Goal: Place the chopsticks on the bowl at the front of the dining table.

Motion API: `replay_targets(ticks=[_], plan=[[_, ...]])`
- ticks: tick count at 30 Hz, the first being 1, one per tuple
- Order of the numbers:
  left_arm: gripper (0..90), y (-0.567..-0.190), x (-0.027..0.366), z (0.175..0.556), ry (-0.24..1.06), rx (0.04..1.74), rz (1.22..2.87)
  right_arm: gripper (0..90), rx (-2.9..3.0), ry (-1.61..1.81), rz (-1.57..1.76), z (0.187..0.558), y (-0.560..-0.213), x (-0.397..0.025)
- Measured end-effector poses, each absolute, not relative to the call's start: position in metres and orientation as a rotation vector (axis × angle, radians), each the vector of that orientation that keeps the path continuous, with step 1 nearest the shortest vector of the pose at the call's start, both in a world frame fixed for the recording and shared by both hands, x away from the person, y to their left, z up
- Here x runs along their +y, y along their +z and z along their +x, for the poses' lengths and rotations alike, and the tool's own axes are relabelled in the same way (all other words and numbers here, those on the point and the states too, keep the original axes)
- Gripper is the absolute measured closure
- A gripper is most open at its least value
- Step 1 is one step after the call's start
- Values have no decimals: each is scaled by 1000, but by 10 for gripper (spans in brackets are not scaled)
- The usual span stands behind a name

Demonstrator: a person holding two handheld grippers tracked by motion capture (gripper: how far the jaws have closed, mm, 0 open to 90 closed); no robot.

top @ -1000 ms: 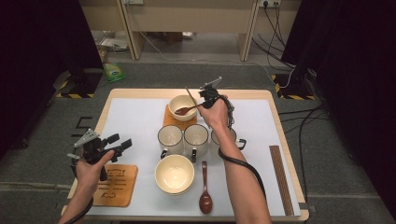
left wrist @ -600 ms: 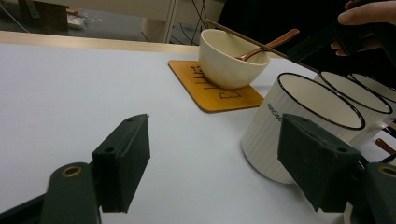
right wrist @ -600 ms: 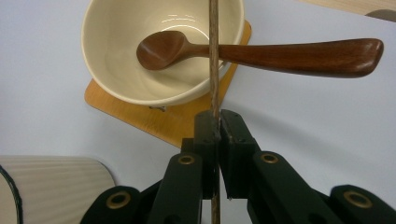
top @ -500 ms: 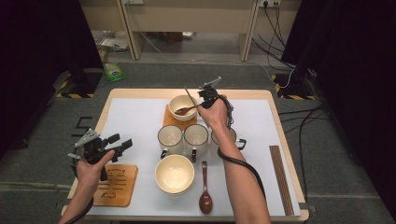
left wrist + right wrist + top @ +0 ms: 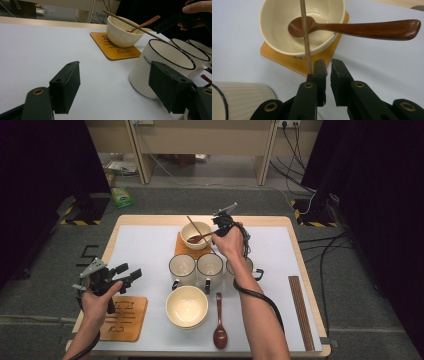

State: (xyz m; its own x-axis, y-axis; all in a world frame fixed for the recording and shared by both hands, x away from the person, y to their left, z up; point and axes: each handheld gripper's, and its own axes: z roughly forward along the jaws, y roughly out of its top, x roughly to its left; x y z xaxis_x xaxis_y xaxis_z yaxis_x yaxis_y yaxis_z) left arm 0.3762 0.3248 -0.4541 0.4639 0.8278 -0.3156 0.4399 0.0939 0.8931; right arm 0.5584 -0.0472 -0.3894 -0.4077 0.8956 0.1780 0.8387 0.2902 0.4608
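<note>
Above the bowl (image 5: 302, 27), the right tool (image 5: 326, 65) pinches a chopstick (image 5: 305, 35); the left tool (image 5: 115, 85) gapes empty.

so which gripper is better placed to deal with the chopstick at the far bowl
Right. The right gripper is already at the far bowl, its jaws nearly shut beside the chopstick. The left gripper hangs open over the near-left table, away from it.

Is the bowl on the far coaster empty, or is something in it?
Not empty: the bowl holds a wooden spoon, handle out over the rim, and a chopstick crosses it. No food shows.
</note>
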Motion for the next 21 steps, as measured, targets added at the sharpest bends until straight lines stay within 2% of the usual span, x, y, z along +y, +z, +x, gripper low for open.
replay_targets(ticks=[9, 21], plan=[[247, -454, 323, 376, 411, 1149, 1537, 728, 2482, 779, 1603, 554, -383, -44], [247, -454, 323, 376, 409, 1148, 1537, 721, 2527, 731, 1591, 552, -389, -43]])
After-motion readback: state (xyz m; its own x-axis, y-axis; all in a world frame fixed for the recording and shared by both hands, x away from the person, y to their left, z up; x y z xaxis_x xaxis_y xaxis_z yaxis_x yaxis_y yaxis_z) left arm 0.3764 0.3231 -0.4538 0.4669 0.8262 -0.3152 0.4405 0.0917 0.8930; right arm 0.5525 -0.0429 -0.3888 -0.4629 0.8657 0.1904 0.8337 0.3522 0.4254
